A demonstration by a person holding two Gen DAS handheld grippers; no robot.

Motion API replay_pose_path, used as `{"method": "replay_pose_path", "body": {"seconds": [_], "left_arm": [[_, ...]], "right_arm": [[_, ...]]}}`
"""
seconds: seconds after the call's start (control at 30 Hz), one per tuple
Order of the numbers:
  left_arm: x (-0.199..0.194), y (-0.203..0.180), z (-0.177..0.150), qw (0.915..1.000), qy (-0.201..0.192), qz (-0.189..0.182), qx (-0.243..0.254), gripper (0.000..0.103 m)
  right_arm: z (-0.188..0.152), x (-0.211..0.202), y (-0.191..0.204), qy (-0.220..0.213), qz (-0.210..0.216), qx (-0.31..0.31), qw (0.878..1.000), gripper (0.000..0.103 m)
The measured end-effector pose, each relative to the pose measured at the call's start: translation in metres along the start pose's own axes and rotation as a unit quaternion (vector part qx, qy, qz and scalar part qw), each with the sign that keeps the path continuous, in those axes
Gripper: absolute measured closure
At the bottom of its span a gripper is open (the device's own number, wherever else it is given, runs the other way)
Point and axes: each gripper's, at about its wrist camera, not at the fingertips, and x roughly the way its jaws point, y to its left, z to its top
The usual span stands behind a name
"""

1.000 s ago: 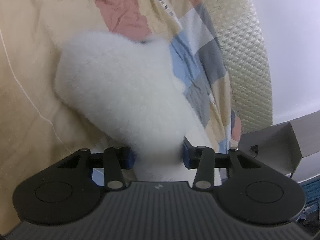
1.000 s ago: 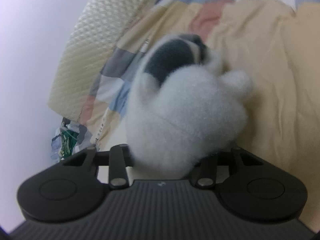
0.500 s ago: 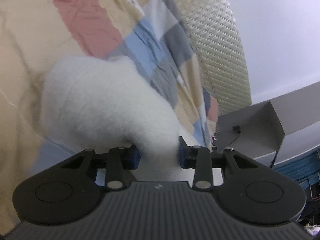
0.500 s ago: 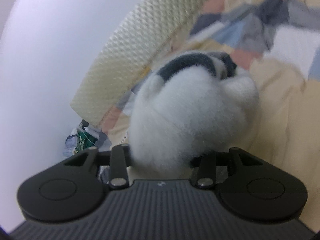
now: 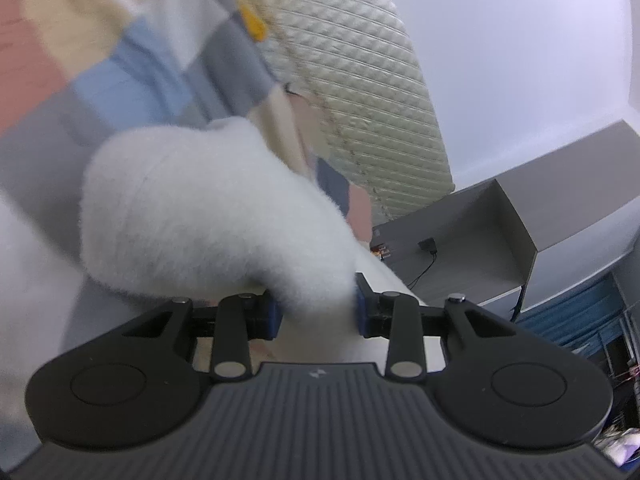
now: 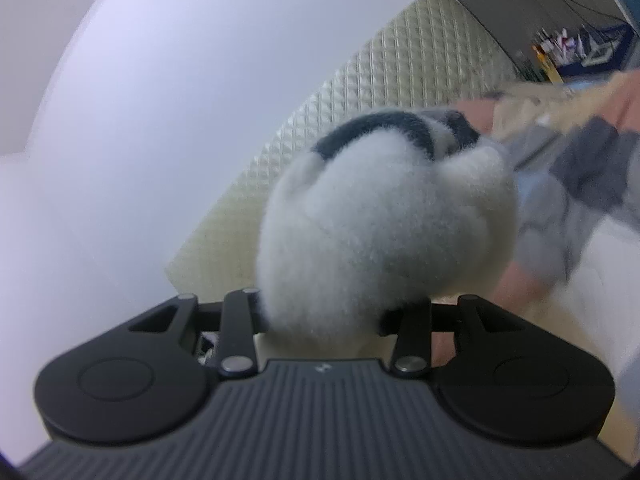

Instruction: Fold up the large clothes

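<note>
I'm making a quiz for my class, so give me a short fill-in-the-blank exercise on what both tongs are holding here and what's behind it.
1. Both the left tongs and the right tongs are shut on a fluffy ____ garment.
2. In the right wrist view, the garment carries a dark ____ band on top.
3. Behind the garment lies a ____ quilt in blue, grey, pink and cream.

Missing words: white; grey; patchwork
</note>
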Motion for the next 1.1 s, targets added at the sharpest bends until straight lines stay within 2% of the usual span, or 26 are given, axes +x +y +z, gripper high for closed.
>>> {"method": "replay_pose_path", "body": {"seconds": [0.13,0.23,0.4,0.53,0.6,0.77,0.9,0.97,1.03,1.1], "left_arm": [[0.053,-0.019,0.011,0.9999,-0.005,0.003,0.012,0.064],[0.092,-0.012,0.016,0.9993,-0.012,0.009,0.033,0.064],[0.144,0.041,0.003,0.9984,0.003,0.031,0.047,0.064],[0.160,0.084,-0.019,0.9976,0.010,0.008,0.068,0.063],[0.161,0.092,-0.028,0.9961,0.004,-0.008,0.088,0.061],[0.162,0.117,-0.029,0.9969,0.009,-0.025,0.075,0.059],[0.162,0.110,-0.030,0.9956,0.011,-0.011,0.092,0.058],[0.162,0.101,-0.029,0.9948,0.020,0.006,0.100,0.047],[0.154,0.095,-0.031,0.9945,0.034,0.023,0.097,0.040],[0.141,0.092,-0.034,0.9942,0.034,0.031,0.097,0.038]], "right_arm": [[0.029,0.036,-0.036,-0.016,0.007,0.002,1.000,0.060],[0.028,0.059,-0.068,-0.017,0.004,0.000,1.000,0.060],[-0.007,0.082,-0.134,0.005,-0.023,0.023,0.999,0.060],[-0.046,0.088,-0.199,0.059,-0.063,0.084,0.993,0.060],[-0.056,0.080,-0.218,0.056,-0.043,0.102,0.992,0.060],[-0.061,0.083,-0.224,0.054,-0.037,0.102,0.993,0.059],[-0.065,0.082,-0.220,0.055,-0.039,0.109,0.992,0.058],[-0.066,0.079,-0.218,0.059,-0.051,0.125,0.989,0.054],[-0.069,0.069,-0.213,0.062,-0.070,0.143,0.985,0.045],[-0.073,0.059,-0.205,0.061,-0.091,0.145,0.983,0.045]]}}
